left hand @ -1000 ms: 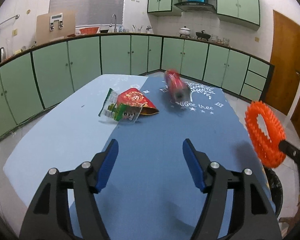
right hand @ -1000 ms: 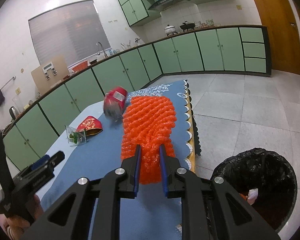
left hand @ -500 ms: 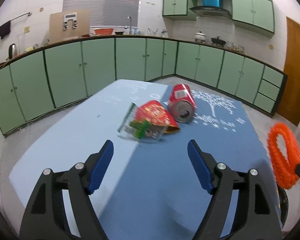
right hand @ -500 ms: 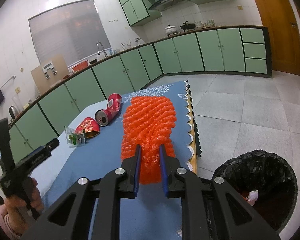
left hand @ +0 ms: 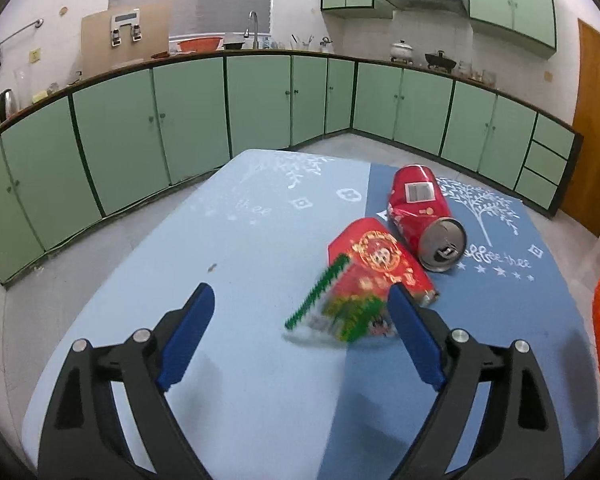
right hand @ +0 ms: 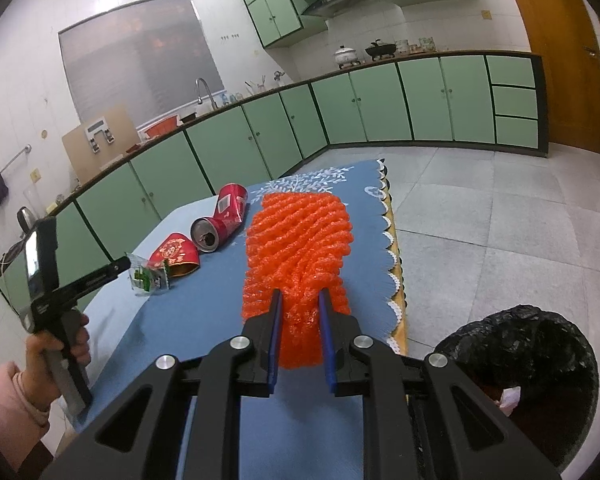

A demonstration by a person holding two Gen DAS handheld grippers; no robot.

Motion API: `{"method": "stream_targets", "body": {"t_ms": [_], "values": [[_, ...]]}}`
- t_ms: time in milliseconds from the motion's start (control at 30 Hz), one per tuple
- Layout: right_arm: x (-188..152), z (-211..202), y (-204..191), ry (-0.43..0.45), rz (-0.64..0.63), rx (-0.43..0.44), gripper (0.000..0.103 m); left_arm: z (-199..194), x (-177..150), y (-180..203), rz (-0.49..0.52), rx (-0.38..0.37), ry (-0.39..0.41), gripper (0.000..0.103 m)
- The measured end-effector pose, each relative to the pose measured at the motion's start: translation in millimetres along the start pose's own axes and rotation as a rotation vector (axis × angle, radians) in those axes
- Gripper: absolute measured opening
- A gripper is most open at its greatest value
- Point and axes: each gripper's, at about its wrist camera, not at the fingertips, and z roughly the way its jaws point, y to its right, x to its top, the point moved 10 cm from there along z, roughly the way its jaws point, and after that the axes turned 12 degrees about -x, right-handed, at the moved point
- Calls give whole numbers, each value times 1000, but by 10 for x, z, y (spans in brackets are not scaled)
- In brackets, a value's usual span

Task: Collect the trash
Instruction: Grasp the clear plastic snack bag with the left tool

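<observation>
Knobbly orange foam net point(right hand: 298, 248) between right gripper point(right hand: 300, 334) fingers, crumpled.

Left tongs point(left hand: 300, 320) spread wide, level and low, gripped in a pink-sleeved hand point(right hand: 60, 344). Right tongs point(right hand: 300, 336) clamped nearly together, pointing forward.

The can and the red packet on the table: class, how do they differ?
The can is a dented metal cylinder with an open top; the red packet is flatter, with gold print. The can lies farther from the left gripper than the packet. Both are red and lie on the table.
</observation>
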Motion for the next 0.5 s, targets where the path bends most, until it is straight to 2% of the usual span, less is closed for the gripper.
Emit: {"method": "stream_targets", "body": {"t_ms": [267,300,333,400,500], "values": [[5,168,-22,-27,-10,-24,18,386,-127,37,-24,-44,-98,86],[8,185,-33,-29,-10,-25,18,415,-137,48,-28,-59,-108,82],[7,199,-47,-31,-12,-26,18,430,-146,59,-28,-68,-116,78],[-2,225,-75,-36,-17,-25,18,439,-159,67,-27,-76,-121,53],[-15,261,-124,-43,-24,-23,18,426,-159,113,-17,-94,-114,28]]}}
